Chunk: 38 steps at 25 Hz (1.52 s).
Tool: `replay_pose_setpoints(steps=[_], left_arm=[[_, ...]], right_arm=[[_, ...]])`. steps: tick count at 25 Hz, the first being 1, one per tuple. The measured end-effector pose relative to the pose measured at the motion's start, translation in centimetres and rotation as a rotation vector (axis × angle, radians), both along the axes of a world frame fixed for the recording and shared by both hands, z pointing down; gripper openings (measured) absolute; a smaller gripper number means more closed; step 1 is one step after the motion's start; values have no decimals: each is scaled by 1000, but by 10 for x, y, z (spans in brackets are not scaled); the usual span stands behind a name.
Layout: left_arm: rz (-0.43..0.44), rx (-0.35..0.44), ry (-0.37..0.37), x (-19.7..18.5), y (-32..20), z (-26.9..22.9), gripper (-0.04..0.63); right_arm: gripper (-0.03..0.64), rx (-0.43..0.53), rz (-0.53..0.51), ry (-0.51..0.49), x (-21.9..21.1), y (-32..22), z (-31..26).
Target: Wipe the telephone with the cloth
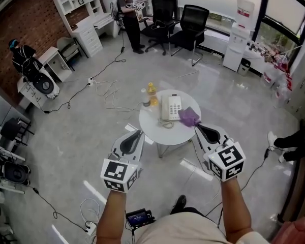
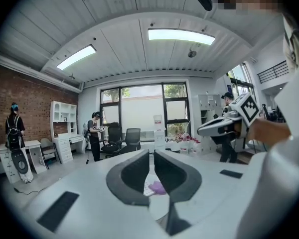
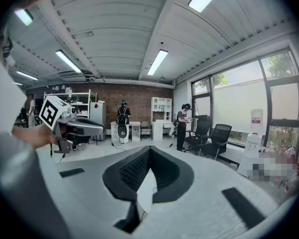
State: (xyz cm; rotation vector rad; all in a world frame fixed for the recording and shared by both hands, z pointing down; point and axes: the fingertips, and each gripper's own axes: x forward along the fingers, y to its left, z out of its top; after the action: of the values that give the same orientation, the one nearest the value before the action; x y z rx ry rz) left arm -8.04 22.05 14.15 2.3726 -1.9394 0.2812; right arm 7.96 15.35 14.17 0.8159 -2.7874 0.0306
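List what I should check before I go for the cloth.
1. Cloth free to take: the purple cloth lies uncovered on the round table, against the right side of the telephone: ok.
2. Right claw ready to grasp: its jaws are together, so they need opening first: not ok.
3. Right claw empty: nothing sits between its jaws: ok.
4. Left claw empty: jaws together, nothing held: ok.
5. Handset seated on the telephone: too small to make out: cannot tell.
6. Wiping room: two bottles stand close to the telephone's far left corner; whether they touch it: cannot tell.
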Motion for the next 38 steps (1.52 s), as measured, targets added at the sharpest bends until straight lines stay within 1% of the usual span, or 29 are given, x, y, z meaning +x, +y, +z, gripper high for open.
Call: replay_pose_setpoints(steps=[6, 11, 14, 20, 25, 28, 33, 38], left_arm=[[0, -9, -20, 24, -47, 6, 29], [32, -32, -33, 46, -80, 12, 29], [50, -38, -29, 50, -102, 17, 29], [106, -58, -13, 41, -145, 44, 29], [142, -78, -10, 39, -199, 76, 29], [148, -93, 5, 30, -226, 89, 29], [141, -144, 11, 2, -253, 121, 29], [126, -183, 23, -15, -279, 151, 29]], right_arm=[[-5, -14, -18, -5, 20, -45, 9], [-5, -36, -7, -6, 37, -70, 15], [-6, -45, 5, -1, 40, -82, 21], [-5, -53, 56, 22, 34, -100, 39], [-5, -64, 106, 25, 33, -135, 61], [-5, -86, 116, 35, 22, -156, 75], [-5, -125, 120, 53, -4, -181, 103], [-5, -166, 134, 75, -12, -206, 137]])
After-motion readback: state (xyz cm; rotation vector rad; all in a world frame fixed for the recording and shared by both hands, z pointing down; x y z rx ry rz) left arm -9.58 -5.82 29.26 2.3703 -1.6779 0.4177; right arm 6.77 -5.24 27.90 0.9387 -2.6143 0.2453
